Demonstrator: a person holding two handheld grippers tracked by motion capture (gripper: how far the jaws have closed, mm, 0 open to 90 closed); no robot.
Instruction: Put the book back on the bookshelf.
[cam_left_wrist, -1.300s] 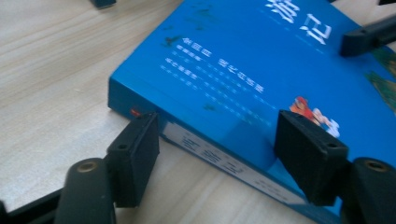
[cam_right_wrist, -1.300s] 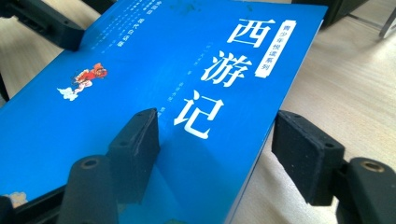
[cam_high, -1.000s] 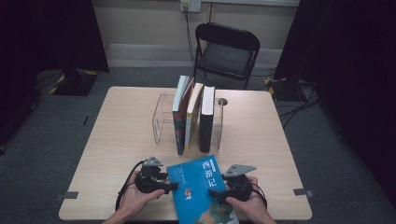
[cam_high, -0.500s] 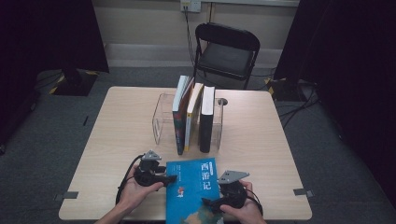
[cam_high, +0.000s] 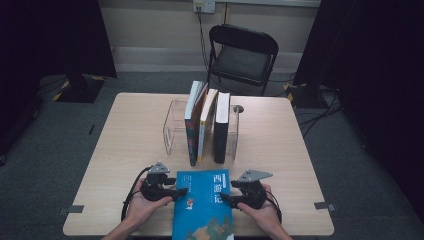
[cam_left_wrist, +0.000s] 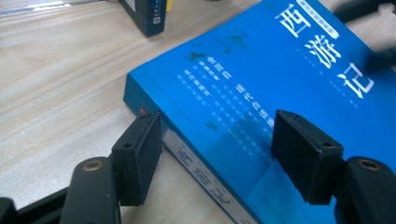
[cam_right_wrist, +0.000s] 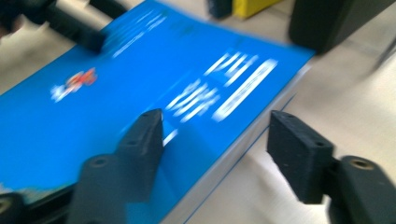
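Note:
A blue paperback book (cam_high: 204, 206) with white characters lies flat at the table's front edge and overhangs it. My left gripper (cam_high: 178, 192) is at the book's left side. In the left gripper view its jaws (cam_left_wrist: 217, 149) straddle the spine of the book (cam_left_wrist: 261, 79), one pad against the spine's lower edge and one on the cover. They have just eased slightly wider. My right gripper (cam_high: 225, 199) is at the right edge. Its jaws (cam_right_wrist: 215, 140) have just been closing with the book's (cam_right_wrist: 140, 84) page edge between them, and a gap still shows.
A clear acrylic rack (cam_high: 172, 127) stands mid-table with three upright books (cam_high: 205, 125) in it, just beyond the blue book. A black folding chair (cam_high: 242, 55) stands behind the table. Bare tabletop (cam_high: 125, 140) lies on both sides of the rack.
The blue book has turned from skewed to square with the table edge. The right hand shifted along its right edge, and the left hand stayed at the spine.

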